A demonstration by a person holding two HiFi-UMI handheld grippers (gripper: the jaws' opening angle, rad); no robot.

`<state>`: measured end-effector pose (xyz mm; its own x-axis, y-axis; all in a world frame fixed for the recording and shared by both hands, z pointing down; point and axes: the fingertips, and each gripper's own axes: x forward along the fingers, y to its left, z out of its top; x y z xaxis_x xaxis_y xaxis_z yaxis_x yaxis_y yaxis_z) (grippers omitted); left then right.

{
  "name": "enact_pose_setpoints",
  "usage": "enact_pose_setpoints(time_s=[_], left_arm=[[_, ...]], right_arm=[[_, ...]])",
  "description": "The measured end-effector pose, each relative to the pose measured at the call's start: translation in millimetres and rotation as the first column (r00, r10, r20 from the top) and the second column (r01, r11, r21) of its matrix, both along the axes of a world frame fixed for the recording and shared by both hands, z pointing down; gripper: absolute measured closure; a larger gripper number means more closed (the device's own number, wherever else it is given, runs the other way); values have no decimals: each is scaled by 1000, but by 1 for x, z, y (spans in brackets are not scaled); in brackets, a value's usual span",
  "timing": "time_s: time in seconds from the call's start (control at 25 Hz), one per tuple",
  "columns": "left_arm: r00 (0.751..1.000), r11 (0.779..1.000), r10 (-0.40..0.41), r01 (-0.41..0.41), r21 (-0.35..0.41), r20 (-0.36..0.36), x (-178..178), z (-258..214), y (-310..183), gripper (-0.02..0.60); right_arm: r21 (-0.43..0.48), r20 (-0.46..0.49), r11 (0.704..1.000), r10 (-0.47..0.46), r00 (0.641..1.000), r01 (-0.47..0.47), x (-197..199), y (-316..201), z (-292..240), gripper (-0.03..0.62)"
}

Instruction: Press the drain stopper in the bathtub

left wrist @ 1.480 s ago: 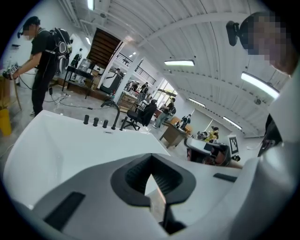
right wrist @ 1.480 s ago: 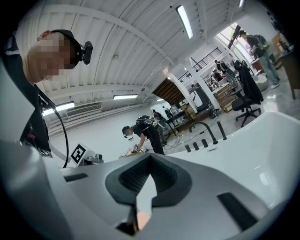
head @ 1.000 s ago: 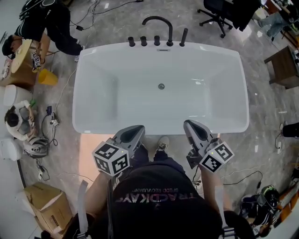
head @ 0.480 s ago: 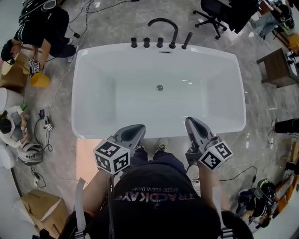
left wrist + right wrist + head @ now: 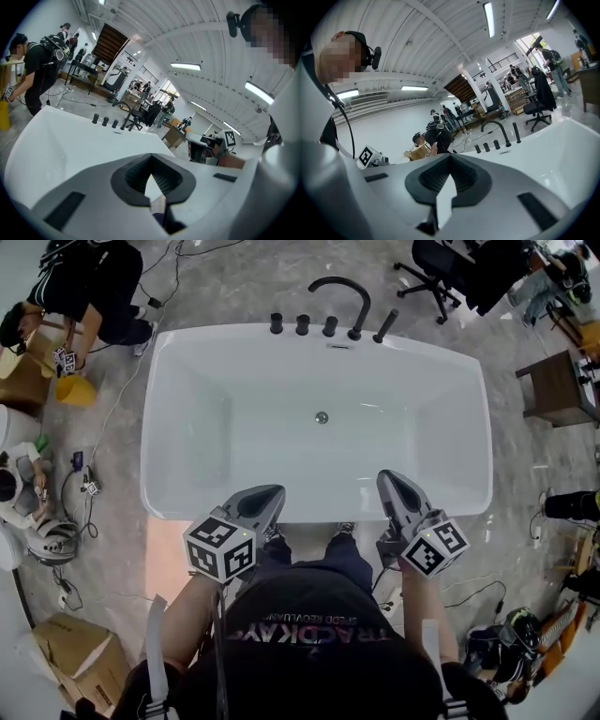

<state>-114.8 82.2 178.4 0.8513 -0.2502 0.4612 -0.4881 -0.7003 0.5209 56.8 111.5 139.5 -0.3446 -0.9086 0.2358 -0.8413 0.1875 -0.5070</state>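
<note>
Bathtub point(image 5: 412, 341): white, empty of water as far as I can see; black faucet point(image 5: 337, 279) and knobs on far rim.
Left gripper point(image 5: 265, 493): jaws pressed together, nothing between them; held over the near rim.
Right gripper point(image 5: 394, 481): jaws likewise closed and empty; over the near rim, well apart from the left.
Drain stopper point(image 5: 322, 417): small round disc mid-floor of the tub, toward the faucet end, well clear of both grippers.
Step in hand: approach, I judge; nothing touches the stopper yet.
Next move: lean in, carry one closed tip down over the disc and push straight down.
Hard to make out: stopper too small to say whether it sits raised or seated. Neither gripper view shows it; both look across the tub toward the room. The person's own torso hides the floor at the near side.
</note>
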Motion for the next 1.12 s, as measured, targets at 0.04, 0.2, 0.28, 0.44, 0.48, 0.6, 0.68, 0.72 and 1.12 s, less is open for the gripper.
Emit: enact_pose_setpoints(time_s=[0.04,0.2,0.28,0.44,0.48,0.6,0.68,0.72,1.12], left_arm=[[1000,1000,-10,10,1,8,2,2,-2,578],[995,995,-95,96,-9,22,7,10,-15,577],[989,990,-141,142,-24,30,8,16,-18,577],[980,981,-188,191,-43,68,14,40,-23,577],[978,979,-193,196,-45,73,18,47,-25,577],[976,977,-204,208,-44,77,33,68,-33,577],[976,978,-200,203,-40,83,43,82,-36,577],[978,980,-192,195,-37,85,47,89,-38,578],[993,998,-15,8,55,117,85,166,-51,577]], right_arm=[[-3,-10,1000,-13,1000,13,4,-4,2,582],[-33,-52,996,-81,995,79,21,-20,21,582],[-54,-59,992,-113,992,110,29,-28,34,582],[-100,-81,980,-182,980,173,45,-45,71,582],[-110,-82,976,-195,977,186,50,-50,82,582],[-132,-78,966,-232,970,220,63,-68,116,582],[-152,-76,958,-256,964,242,66,-78,140,582],[-161,-77,954,-269,960,254,66,-83,152,582],[-270,-94,917,-329,940,294,57,-127,280,582]])
